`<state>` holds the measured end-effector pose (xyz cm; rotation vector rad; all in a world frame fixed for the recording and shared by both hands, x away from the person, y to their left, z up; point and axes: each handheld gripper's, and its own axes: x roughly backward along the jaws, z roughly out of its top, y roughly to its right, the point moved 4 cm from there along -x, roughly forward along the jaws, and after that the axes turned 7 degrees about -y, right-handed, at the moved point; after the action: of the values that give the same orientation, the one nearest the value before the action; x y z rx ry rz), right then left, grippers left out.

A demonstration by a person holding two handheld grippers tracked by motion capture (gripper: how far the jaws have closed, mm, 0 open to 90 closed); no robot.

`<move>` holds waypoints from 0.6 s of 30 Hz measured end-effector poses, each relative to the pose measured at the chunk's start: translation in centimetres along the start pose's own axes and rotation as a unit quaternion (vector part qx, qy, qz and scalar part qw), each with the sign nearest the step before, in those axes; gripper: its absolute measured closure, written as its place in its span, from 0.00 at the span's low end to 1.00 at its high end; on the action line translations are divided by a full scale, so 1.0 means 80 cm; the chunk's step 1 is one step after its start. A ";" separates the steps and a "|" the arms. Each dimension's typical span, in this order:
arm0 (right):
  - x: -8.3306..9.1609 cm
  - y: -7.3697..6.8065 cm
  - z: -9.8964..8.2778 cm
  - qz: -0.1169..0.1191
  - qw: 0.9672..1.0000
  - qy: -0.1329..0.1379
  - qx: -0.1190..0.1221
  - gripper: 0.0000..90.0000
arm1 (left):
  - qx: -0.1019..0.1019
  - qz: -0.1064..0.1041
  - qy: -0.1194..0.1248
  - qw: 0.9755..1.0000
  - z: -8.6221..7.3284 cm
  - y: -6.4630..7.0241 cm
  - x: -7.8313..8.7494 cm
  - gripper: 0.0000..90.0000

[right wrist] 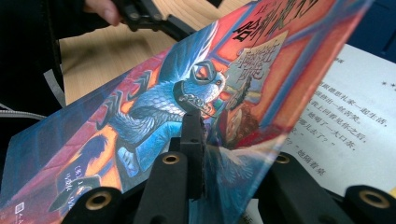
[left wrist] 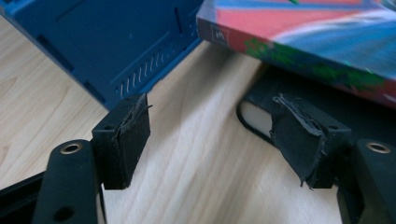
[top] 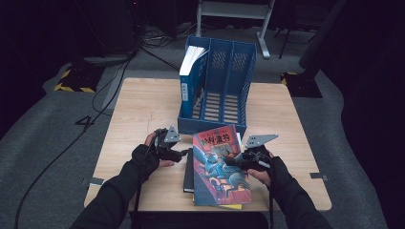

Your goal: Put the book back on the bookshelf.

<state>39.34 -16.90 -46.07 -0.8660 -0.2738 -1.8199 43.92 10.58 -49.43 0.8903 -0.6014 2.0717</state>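
Observation:
A book with a red and blue illustrated cover point(top: 217, 167) lies on top of a small stack at the table's front. My right gripper point(top: 229, 161) comes in from its right side and is shut on the front cover point(right wrist: 187, 93). The cover is lifted, and a printed page point(right wrist: 345, 121) shows beneath it. A black book point(top: 189, 174) sits under the colourful one, its page edge point(left wrist: 254, 116) facing my left gripper. The left gripper point(top: 184, 153) hovers just left of the stack, open point(left wrist: 212, 140), with bare tabletop between its pads.
A blue three-slot file rack point(top: 217, 86) stands behind the stack, with a blue-spined book point(top: 191, 71) leaning in its left slot. Its front wall point(left wrist: 116, 42) is close ahead of the left gripper. Bare wooden table point(top: 143, 109) extends to the left. A yellow edge point(top: 231, 206) shows beneath the stack.

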 end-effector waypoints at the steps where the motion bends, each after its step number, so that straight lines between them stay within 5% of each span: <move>1: 0.000 0.000 0.000 0.000 1.000 0.001 0.001 0.87 | 0.000 0.001 0.001 1.000 0.002 0.000 -0.002 0.32; 6: 0.001 0.000 -0.001 0.002 1.000 0.006 0.003 0.87 | 0.012 -0.002 0.004 1.000 0.008 -0.009 -0.008 0.33; 18: 0.008 -0.004 0.000 0.001 0.999 0.034 0.023 0.88 | 0.000 -0.009 0.003 1.000 0.016 -0.007 -0.012 0.35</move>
<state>38.93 -17.24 -45.59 -0.7696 -0.2706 -1.8313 45.33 9.61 -49.29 0.8850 -0.5893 2.0581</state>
